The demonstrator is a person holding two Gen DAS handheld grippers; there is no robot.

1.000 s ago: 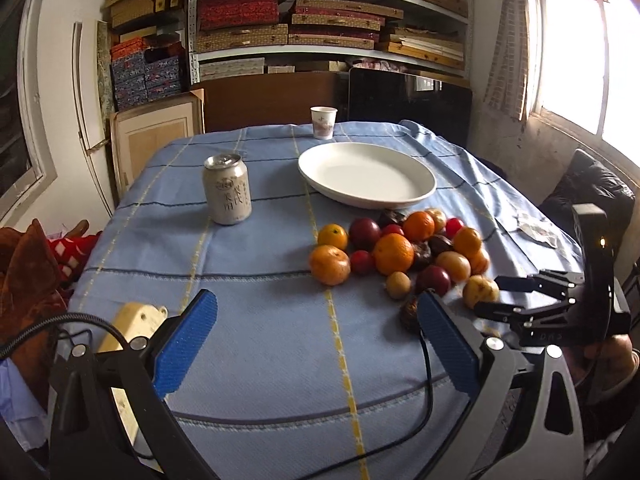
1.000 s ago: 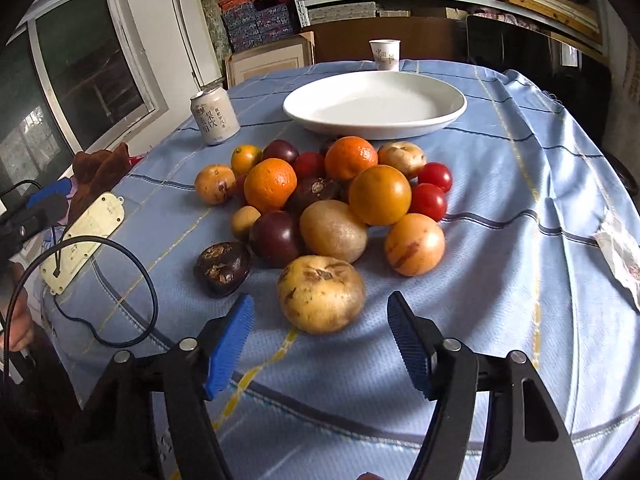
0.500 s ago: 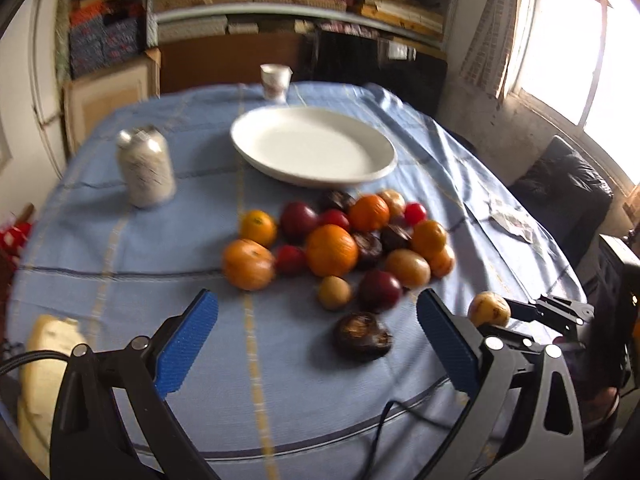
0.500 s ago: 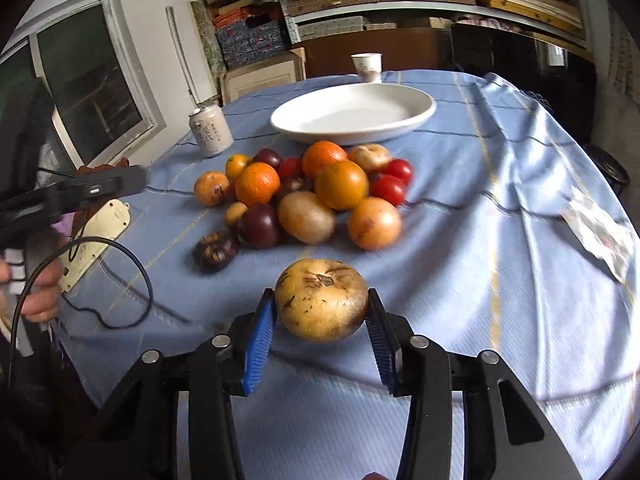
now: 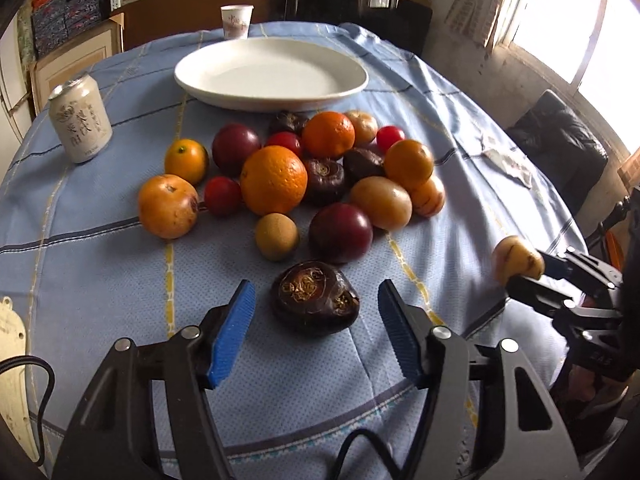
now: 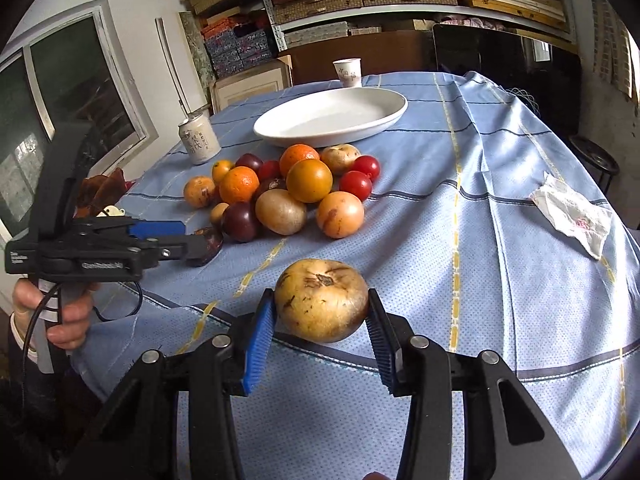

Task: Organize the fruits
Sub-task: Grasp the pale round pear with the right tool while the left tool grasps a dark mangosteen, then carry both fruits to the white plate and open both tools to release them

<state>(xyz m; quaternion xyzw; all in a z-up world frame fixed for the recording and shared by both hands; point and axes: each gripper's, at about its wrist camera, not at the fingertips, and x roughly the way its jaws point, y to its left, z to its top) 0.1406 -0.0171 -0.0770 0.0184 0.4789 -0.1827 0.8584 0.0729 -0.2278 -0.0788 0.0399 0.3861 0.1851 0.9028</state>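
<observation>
The right gripper (image 6: 321, 322) pinches a pale yellow-brown round fruit (image 6: 321, 305) between its blue pads (image 6: 259, 338), both pads pressed against its sides, and holds it clear above the blue checked tablecloth (image 6: 500, 216), on the near side of the fruit pile (image 6: 288, 192). The left gripper (image 5: 314, 326) points down at a dark purple wrinkled fruit (image 5: 315, 297) that lies on the cloth just in front of the pile; its jaws are closing with that fruit between them, but a gap shows on each side and the pads do not touch it. The pile holds oranges, dark plums, small red fruits and tan ones, all touching or nearly so. Beyond the pile, just behind its far edge, sits a white oval plate (image 5: 208, 76) with nothing on it. A drink can (image 5: 80, 118) stands upright to the left of the pile, and a paper cup (image 5: 237, 21) stands behind the plate. A crumpled tissue (image 6: 572, 216) lies well to the right of the pile. A hand (image 6: 60, 316) grips the left gripper's handle.
</observation>
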